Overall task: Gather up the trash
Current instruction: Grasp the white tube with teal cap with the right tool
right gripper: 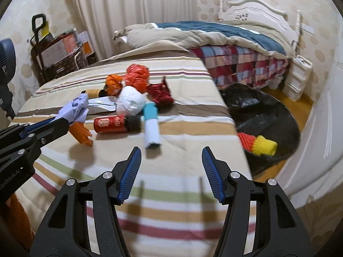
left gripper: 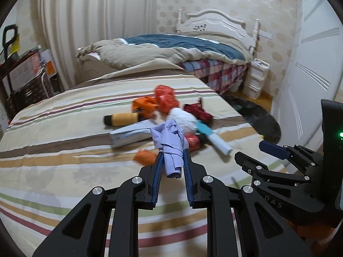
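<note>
My left gripper (left gripper: 173, 152) is shut on a crumpled lilac paper (left gripper: 171, 145) and holds it above the striped bed; it also shows in the right wrist view (right gripper: 75, 109). My right gripper (right gripper: 171, 152) is open and empty above the bed's near part. A pile of trash lies ahead: a red can (right gripper: 116, 124), a white paper ball (right gripper: 130, 102), a teal and white tube (right gripper: 151, 126), orange bags (right gripper: 137, 78), a red wrapper (right gripper: 160, 93), an orange scrap (right gripper: 81, 133), a yellow-banded roll (left gripper: 122, 120). A black trash bag (right gripper: 265, 115) lies open on the floor to the right, with red and yellow netting (right gripper: 257, 142) inside.
The striped bed cover (right gripper: 182, 192) fills the foreground. A second bed with a blue quilt (right gripper: 225, 32) stands behind. White drawers (right gripper: 297, 78) stand by the far wall. A cart with boxes (right gripper: 55, 53) is at the back left. A white wardrobe (left gripper: 310, 75) is on the right.
</note>
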The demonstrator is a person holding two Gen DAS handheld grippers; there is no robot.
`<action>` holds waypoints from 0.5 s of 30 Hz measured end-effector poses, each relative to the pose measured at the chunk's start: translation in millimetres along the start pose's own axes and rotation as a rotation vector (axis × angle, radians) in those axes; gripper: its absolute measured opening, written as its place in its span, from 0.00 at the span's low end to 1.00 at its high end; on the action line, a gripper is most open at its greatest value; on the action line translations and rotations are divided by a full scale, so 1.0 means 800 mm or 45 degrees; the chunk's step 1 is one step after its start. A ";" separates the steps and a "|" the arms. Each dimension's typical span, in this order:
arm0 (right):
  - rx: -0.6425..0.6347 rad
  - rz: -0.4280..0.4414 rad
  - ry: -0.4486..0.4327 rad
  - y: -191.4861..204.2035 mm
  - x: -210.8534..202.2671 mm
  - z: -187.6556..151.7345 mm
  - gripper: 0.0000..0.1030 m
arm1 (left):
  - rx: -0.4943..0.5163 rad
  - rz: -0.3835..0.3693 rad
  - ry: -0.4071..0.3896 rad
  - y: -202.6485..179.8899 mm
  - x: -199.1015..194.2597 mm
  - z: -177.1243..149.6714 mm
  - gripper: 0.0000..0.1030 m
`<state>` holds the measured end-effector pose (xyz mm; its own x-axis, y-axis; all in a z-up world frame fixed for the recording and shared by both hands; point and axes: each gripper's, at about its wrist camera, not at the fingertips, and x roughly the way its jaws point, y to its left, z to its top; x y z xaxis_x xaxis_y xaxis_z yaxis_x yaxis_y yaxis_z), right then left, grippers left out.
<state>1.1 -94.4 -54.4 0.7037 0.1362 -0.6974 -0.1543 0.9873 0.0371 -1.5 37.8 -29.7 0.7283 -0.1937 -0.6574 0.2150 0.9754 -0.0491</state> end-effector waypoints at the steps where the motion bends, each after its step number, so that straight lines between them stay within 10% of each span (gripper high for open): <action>1: -0.008 0.003 0.006 0.000 0.003 0.002 0.56 | -0.011 0.013 0.002 0.008 0.002 0.000 0.20; 7: -0.066 -0.010 0.055 0.018 0.033 0.023 0.53 | -0.088 0.068 0.023 0.051 0.014 -0.004 0.20; 15: -0.096 0.001 0.135 0.025 0.056 0.030 0.18 | -0.142 0.075 0.032 0.077 0.019 -0.007 0.20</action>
<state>46.1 -66.8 -67.8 0.6269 0.1239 -0.7692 -0.2095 0.9777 -0.0133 19.2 95.2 -46.9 0.7205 -0.1344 -0.6803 0.0978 0.9909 -0.0923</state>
